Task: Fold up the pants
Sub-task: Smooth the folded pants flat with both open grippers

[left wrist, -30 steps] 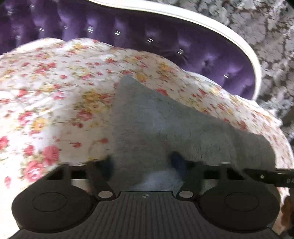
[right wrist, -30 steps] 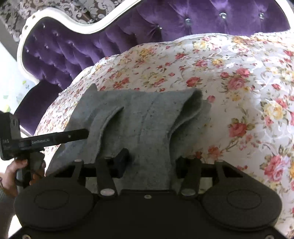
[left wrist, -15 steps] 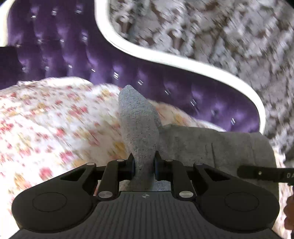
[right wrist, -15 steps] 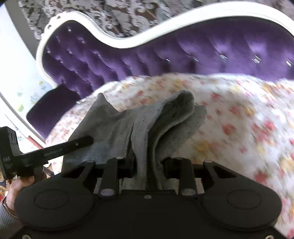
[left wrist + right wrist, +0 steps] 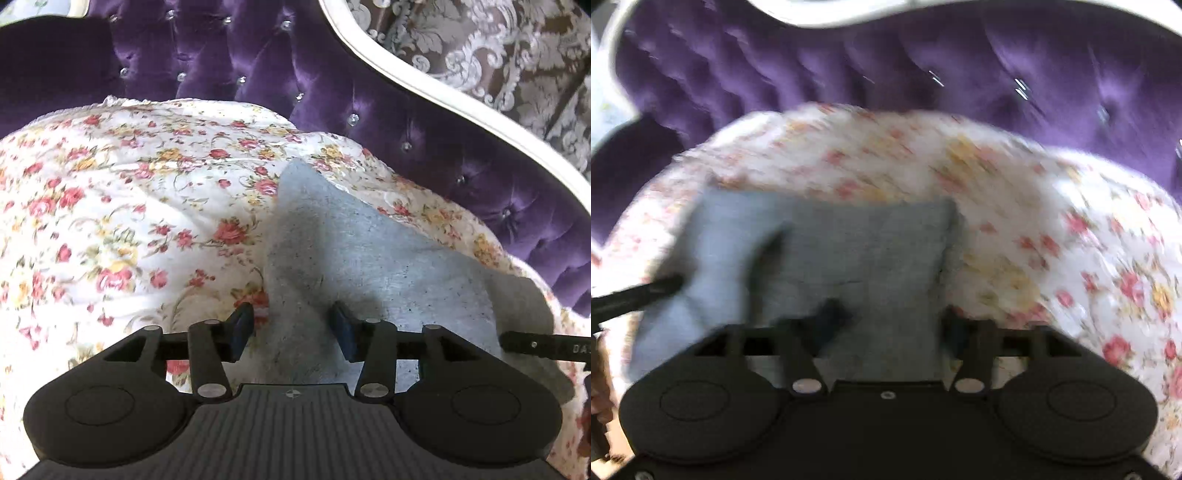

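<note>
pants [image 5: 369, 258]: grey, lying flat-ish on the flowery bedspread, toward the right side of the bed in the left wrist view. One corner pokes up toward the headboard. In the right wrist view they [image 5: 849, 251] look like a folded rectangle, pretty blurry though.

left tool [image 5: 291, 325]: released. The jaws have just been opening, and the blue pads stand apart with the near edge of the pants between them, not pinching it. The left pad sits over the bedspread, the right one over the grey cloth.

right tool [image 5: 890, 321]: also let go, jaws wide and just been opening. Pants edge lies between the fingers, nothing squeezed as far as the smear lets me see.

other tool in view: the right tool's black bar shows at the right edge of the left wrist view, and the left one's bar at the left edge of the right wrist view, over the pants.

bedspread [image 5: 129, 221]: white with pink and yellow roses, a bit rumpled.

headboard [image 5: 332, 92]: purple tufted velvet with crystal buttons and a white curvy frame, on the far side.

wall [image 5: 498, 55]: brown and silver damask wallpaper behind it.
</note>
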